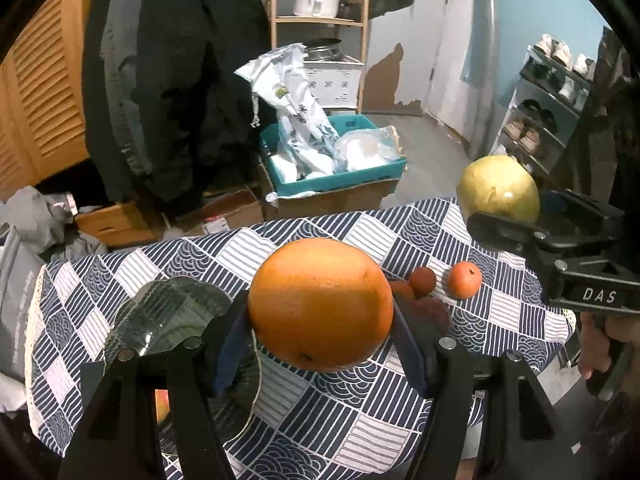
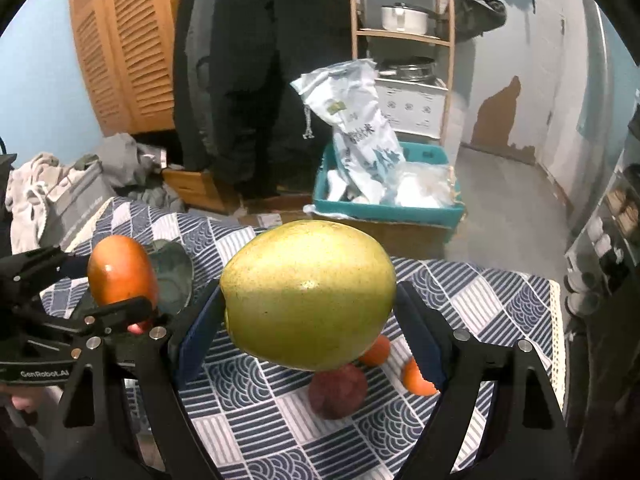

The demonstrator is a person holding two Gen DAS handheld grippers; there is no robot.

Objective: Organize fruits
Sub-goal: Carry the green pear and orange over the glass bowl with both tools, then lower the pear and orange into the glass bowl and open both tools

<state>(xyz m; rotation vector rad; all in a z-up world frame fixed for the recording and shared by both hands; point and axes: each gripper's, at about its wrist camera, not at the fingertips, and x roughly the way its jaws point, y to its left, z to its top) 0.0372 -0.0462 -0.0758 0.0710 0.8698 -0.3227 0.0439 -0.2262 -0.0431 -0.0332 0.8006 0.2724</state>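
Note:
My left gripper [image 1: 320, 316] is shut on a large orange [image 1: 320, 304] and holds it above the table. It also shows in the right wrist view [image 2: 120, 270] at the left. My right gripper [image 2: 308, 300] is shut on a big yellow-green pomelo-like fruit [image 2: 308, 294], held above the table; it shows at the right of the left wrist view [image 1: 498, 190]. A glass plate [image 1: 168, 316] lies on the table to the left, with a reddish fruit [image 1: 161, 406] on it. Small oranges [image 1: 464, 279] and dark red fruits [image 1: 422, 281] lie on the cloth.
The table carries a blue and white patterned cloth [image 1: 340, 420]. Behind it stand a teal bin [image 1: 340, 184] with bags, cardboard boxes, a wooden shelf [image 1: 320, 20], hanging dark coats and a shoe rack [image 1: 552, 112] at the right.

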